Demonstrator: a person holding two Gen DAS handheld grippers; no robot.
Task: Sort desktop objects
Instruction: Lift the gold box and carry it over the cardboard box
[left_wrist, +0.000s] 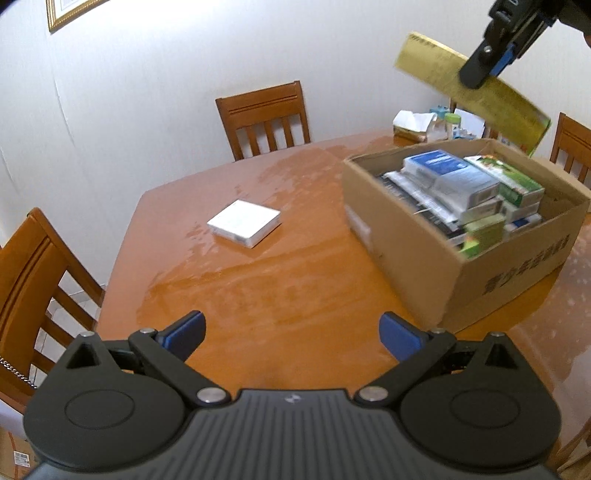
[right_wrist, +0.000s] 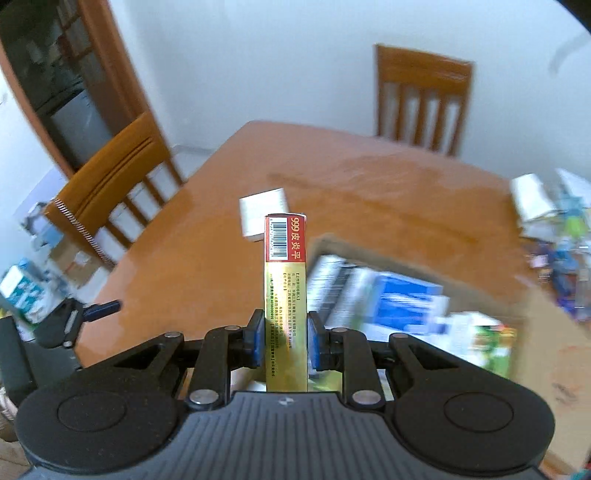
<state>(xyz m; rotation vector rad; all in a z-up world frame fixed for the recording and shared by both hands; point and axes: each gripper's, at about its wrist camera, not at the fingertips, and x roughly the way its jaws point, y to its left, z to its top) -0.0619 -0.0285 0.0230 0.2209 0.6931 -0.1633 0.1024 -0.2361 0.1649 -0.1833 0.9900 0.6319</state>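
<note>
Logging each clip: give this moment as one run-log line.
right gripper: shut on gold box, above carton | left gripper: open, empty | white box: on table

A slim gold box (right_wrist: 286, 295) with a red barcoded end is up in the air, above the open cardboard box (left_wrist: 424, 236) packed with small cartons. At its 9 o'clock, a flat white box (left_wrist: 243, 222) lies on the counter (left_wrist: 295, 295).

Gold box (right_wrist: 286, 295) w/ red barcode end; white box (left_wrist: 244, 222); brown carton (left_wrist: 417, 251); orange-brown desk (left_wrist: 277, 288).
</note>
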